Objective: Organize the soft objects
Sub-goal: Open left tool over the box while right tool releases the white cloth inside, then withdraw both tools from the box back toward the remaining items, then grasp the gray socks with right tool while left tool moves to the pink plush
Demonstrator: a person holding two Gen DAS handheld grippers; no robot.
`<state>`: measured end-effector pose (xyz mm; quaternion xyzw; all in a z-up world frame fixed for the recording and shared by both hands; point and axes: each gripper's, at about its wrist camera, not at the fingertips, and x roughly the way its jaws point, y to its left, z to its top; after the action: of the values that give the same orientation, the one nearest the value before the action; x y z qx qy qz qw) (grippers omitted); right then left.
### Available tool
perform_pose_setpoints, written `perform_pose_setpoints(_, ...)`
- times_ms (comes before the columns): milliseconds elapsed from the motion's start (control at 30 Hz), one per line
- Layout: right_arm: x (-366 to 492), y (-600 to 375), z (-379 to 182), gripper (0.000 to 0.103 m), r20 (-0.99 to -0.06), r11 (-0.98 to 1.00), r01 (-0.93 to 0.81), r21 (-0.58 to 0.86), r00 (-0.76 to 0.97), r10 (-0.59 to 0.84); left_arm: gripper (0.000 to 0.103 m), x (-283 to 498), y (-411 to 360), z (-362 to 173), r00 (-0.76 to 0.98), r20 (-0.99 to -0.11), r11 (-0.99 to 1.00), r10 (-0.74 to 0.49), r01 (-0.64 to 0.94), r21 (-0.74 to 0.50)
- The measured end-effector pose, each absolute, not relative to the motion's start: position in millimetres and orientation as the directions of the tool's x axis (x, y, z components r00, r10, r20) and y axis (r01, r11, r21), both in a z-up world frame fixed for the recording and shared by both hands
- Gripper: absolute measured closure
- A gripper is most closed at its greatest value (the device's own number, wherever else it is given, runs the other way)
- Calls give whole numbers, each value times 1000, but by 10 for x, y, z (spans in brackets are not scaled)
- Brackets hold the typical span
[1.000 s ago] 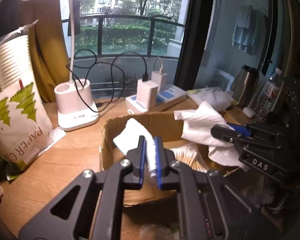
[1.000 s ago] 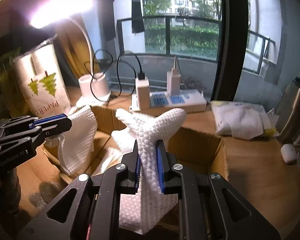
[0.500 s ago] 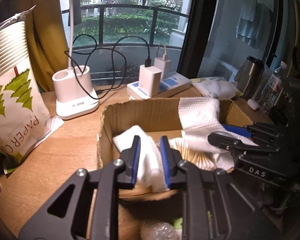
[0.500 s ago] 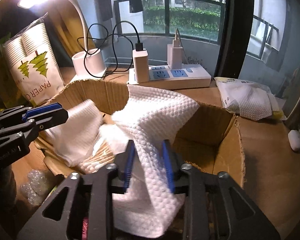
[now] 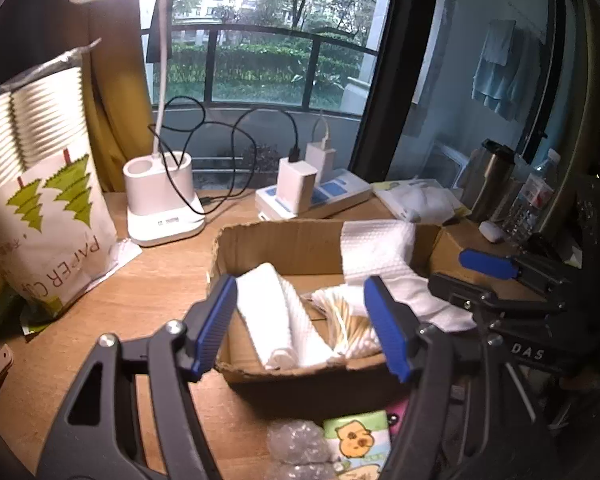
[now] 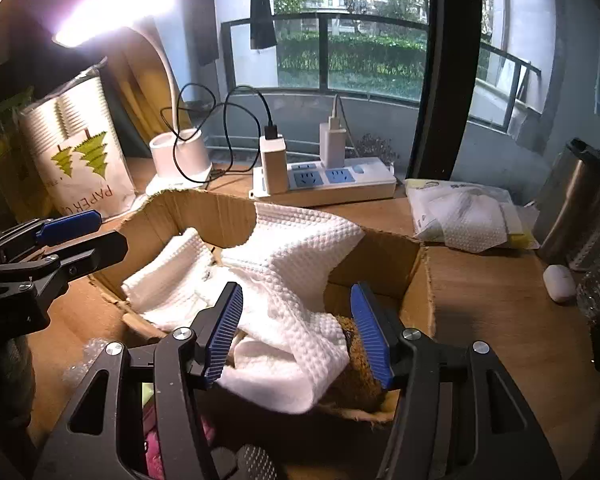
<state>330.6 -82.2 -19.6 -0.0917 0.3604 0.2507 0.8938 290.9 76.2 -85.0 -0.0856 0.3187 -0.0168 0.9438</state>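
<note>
The wooden desk (image 5: 112, 300) carries an open cardboard box (image 5: 300, 240) in the middle. A white waffle cloth (image 6: 300, 248) lies inside it, one end draped over the far wall, the other folded along the left side. A bag of paper cups (image 5: 40, 208) stands at the far left, then a white lamp base (image 5: 160, 200) and a power strip (image 6: 340, 184) behind the box, a steel tumbler (image 6: 572, 196) to the right. Left claw (image 5: 300, 320) and right claw (image 6: 296, 328) are both opening, pads clear of the cloth, which lies loose below them. Bubble wrap (image 5: 296, 444) sits before the box.
</note>
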Motion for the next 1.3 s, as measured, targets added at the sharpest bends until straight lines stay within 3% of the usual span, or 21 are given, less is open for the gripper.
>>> perform_pose_setpoints(767, 2669, -1168, 169, 43, -618, 877, -481, -2, 690, 377, 35, 2327, 493, -550, 835, -540, 988, -103, 24, -152)
perform_pose_setpoints(1300, 2240, -1400, 136, 43, -610, 884, -468, -10, 703, 365, 35, 1961, 285, -642, 829, -545, 987, -124, 49, -151)
